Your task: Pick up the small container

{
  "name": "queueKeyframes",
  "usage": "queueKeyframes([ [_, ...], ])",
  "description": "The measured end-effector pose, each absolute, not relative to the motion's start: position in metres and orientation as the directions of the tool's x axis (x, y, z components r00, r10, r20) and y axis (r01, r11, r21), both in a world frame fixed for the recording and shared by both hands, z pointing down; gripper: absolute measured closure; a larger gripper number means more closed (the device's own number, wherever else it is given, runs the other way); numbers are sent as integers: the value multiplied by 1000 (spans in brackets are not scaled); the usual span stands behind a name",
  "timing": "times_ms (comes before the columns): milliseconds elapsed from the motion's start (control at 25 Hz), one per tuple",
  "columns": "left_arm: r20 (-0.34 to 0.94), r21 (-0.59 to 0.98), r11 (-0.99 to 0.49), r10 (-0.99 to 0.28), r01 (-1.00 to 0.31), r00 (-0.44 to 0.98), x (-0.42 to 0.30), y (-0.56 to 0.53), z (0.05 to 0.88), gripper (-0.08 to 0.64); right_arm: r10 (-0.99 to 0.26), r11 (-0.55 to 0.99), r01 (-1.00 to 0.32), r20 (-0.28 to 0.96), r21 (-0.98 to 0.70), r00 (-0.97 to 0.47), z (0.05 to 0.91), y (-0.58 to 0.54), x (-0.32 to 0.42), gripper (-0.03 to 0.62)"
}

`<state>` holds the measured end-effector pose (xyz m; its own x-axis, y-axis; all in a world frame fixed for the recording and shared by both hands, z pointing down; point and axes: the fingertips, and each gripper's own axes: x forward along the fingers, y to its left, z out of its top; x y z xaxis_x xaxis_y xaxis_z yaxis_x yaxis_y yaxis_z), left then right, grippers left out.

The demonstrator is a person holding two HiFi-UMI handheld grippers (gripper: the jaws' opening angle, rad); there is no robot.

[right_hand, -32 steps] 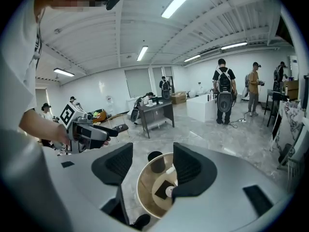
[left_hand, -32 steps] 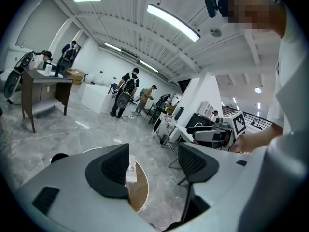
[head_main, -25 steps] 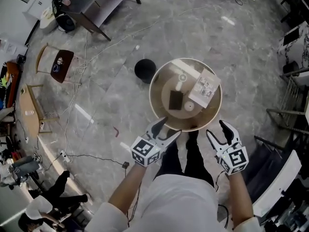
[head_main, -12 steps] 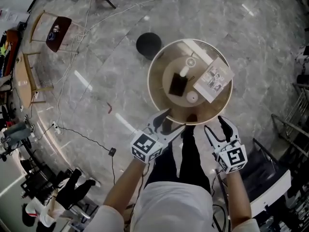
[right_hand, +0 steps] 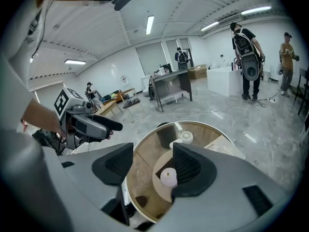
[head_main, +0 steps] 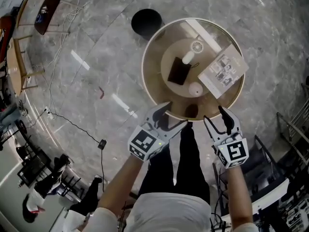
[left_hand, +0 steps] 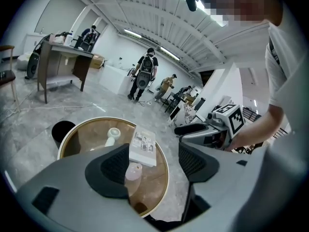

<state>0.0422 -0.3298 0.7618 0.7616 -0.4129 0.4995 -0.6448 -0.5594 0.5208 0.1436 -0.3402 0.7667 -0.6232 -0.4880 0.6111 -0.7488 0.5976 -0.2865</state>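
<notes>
The small container (head_main: 195,89), a pale pinkish-white pot, stands on the near part of a round glass-topped table (head_main: 150,88). My left gripper (head_main: 172,116) hangs open at the table's near edge, to the container's left. My right gripper (head_main: 216,119) is open just right of it, also at the near edge. In the left gripper view the container (left_hand: 133,171) shows partly behind the left pad of the open left gripper (left_hand: 152,166). In the right gripper view the container (right_hand: 168,176) sits ahead of the empty right gripper (right_hand: 152,166), close to its right pad.
On the table lie a black case (head_main: 178,71), a small white fan (head_main: 191,53) and a booklet (head_main: 223,70). A black bin (head_main: 146,21) stands on the floor beyond it. Cables (head_main: 72,124) trail at left, furniture crowds the right, and people (left_hand: 146,74) stand far off.
In the head view the table has grown larger and slid up and left. Both grippers stay open near its near edge, with nothing taken hold of.
</notes>
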Motion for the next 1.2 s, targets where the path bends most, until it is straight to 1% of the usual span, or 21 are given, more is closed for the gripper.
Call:
queueKeyframes([
  [560, 537, 544, -536, -369, -646, 759, 55, -325, 880, 232, -409, 636, -711, 651, -299, -639, 901, -344, 127, 322],
  [880, 560, 542, -532, -348, -650, 752, 56, -320, 929, 230, -371, 706, -664, 671, -244, -641, 955, -343, 112, 327],
  [1200, 567, 559, -521, -328, -645, 756, 60, -315, 958, 229, -390, 745, -645, 673, -171, -628, 989, -347, 106, 353],
])
